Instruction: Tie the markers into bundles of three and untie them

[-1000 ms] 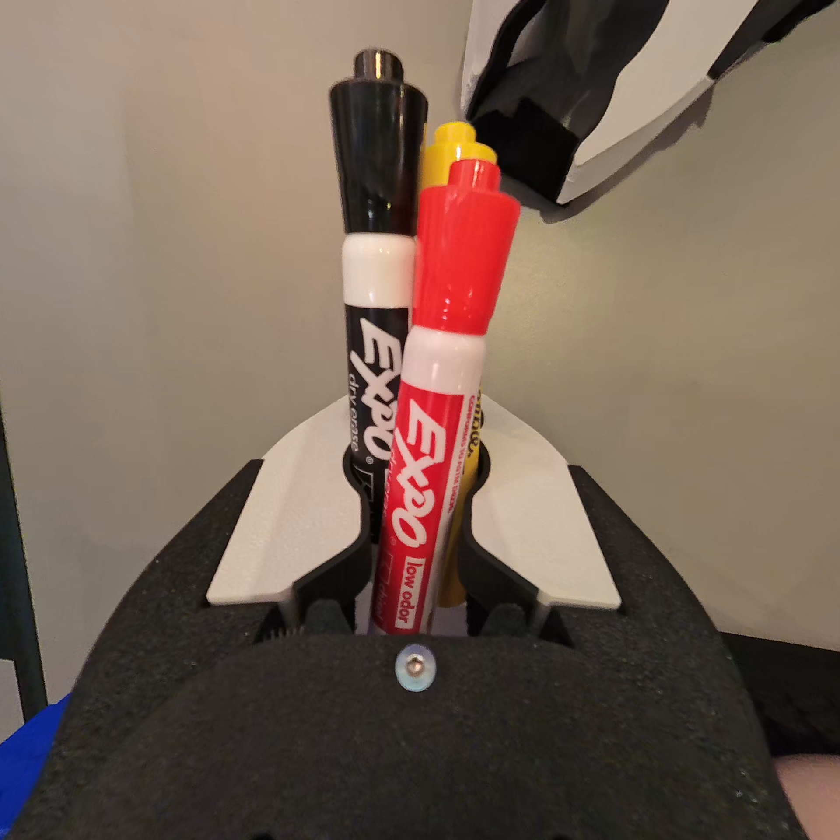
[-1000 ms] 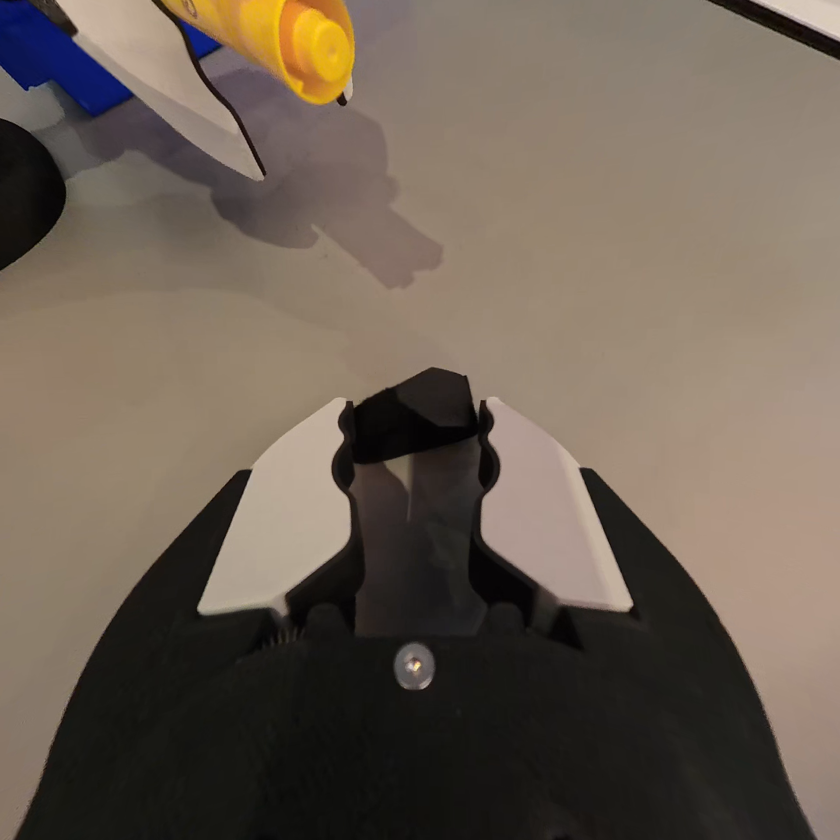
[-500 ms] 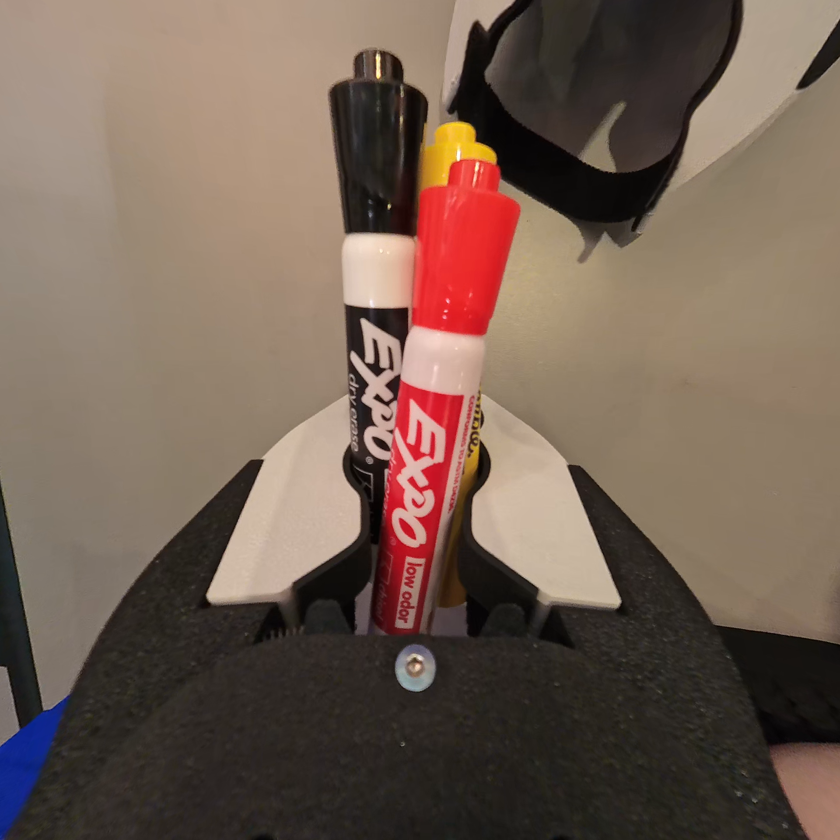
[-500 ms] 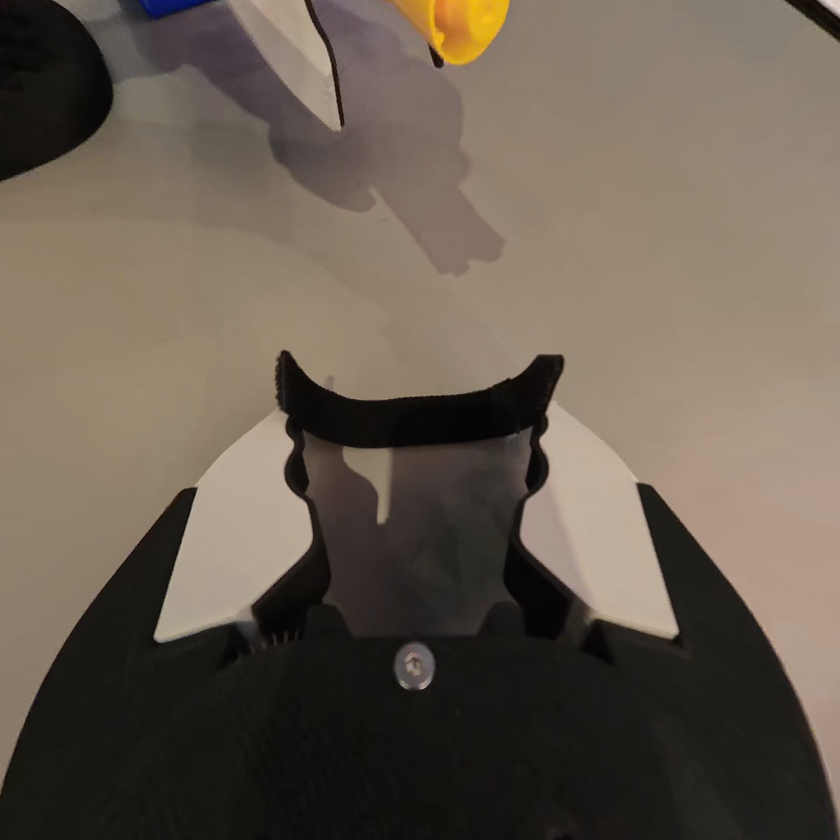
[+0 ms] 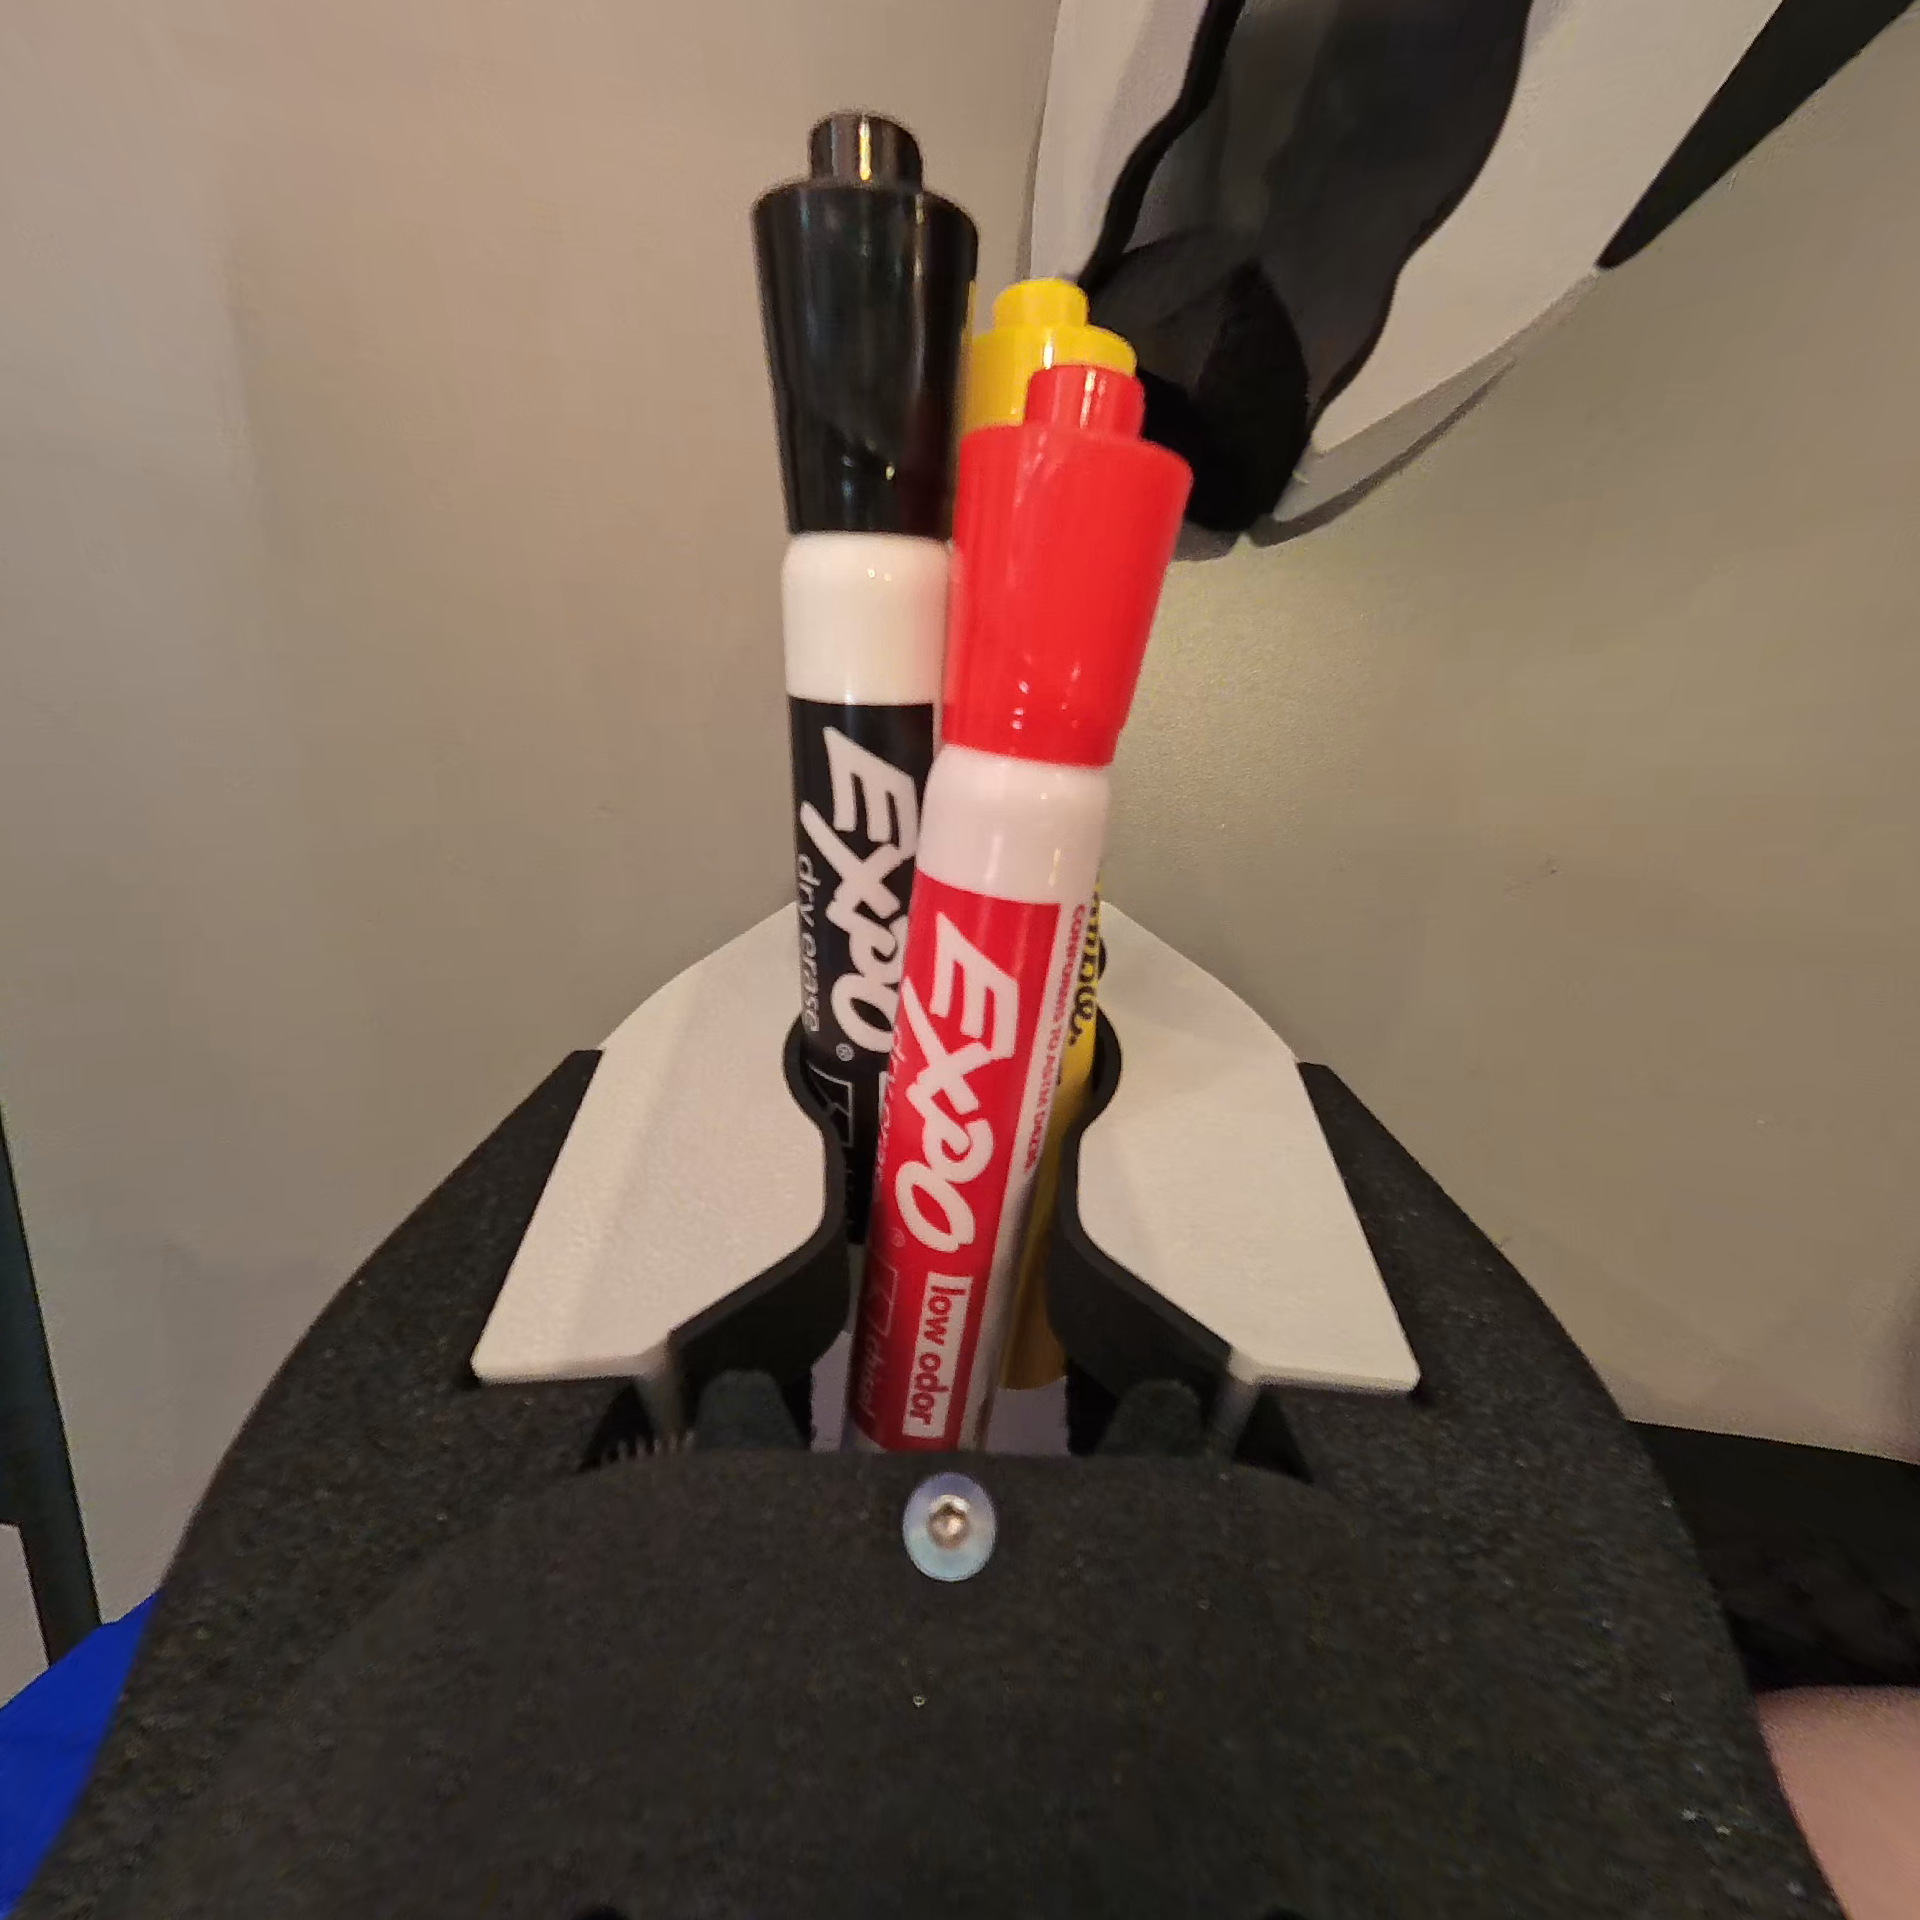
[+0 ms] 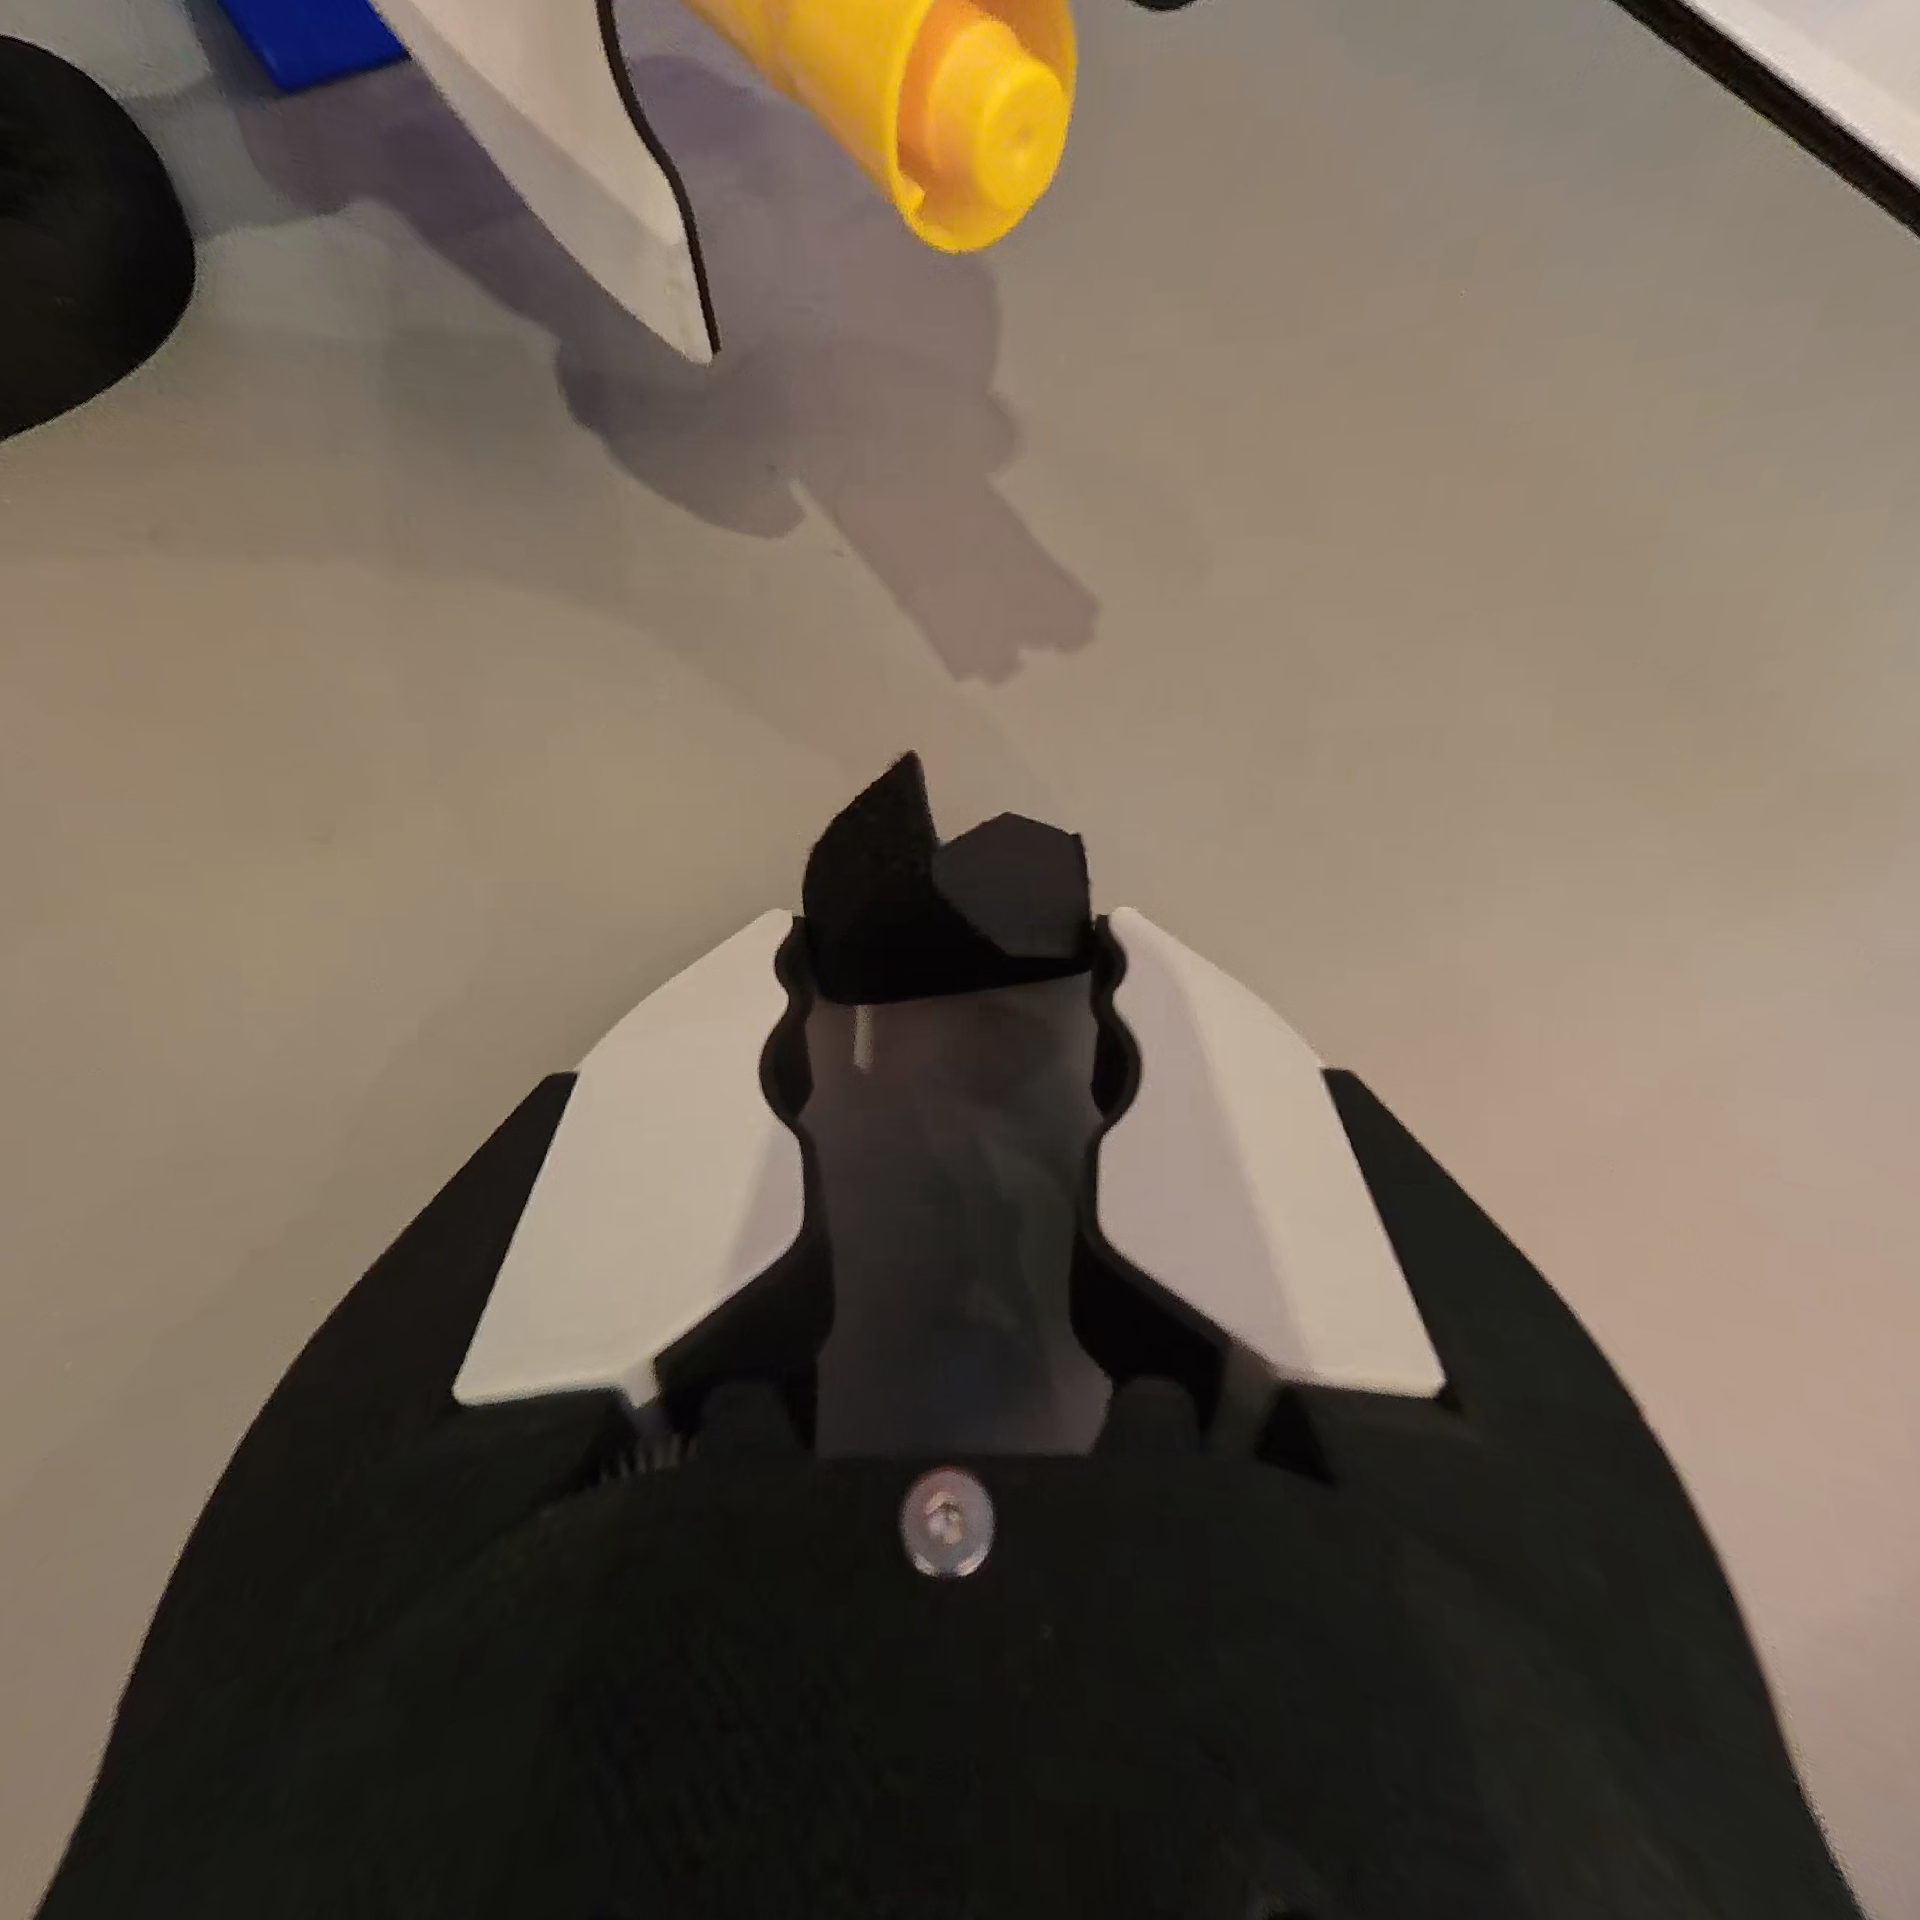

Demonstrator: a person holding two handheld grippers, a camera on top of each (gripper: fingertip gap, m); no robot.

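Observation:
My left gripper (image 5: 951,1003) is shut on three capped markers that stick out forward between its fingers: a black marker (image 5: 862,416), a red marker (image 5: 1049,582) and a yellow marker (image 5: 1023,343) behind them. My right gripper (image 6: 951,925) is shut on a black strap (image 6: 914,914), which is bunched and folded between its fingertips. In the left wrist view the right gripper (image 5: 1226,343) hangs at the upper right, with the strap (image 5: 1236,436) just beside the yellow and red caps. In the right wrist view the yellow cap (image 6: 977,114) and one left finger (image 6: 582,177) show at the top.
A pale grey table (image 6: 1351,623) lies under both grippers. A blue object (image 6: 312,42) and a black round object (image 6: 73,239) sit at the far left. A white board with a black edge (image 6: 1829,94) is at the top right. The left gripper's tips are roughly 11 cm from the right gripper's. To reach the black round object (image 6: 73,239) in a straight line is about 20 cm for my left fingers, about 25 cm for my right.
Half a second ago my right gripper was spread wide with the strap stretched across its tips; now it has closed and the strap is bunched. It has come closer to the marker caps. The left gripper has not moved.

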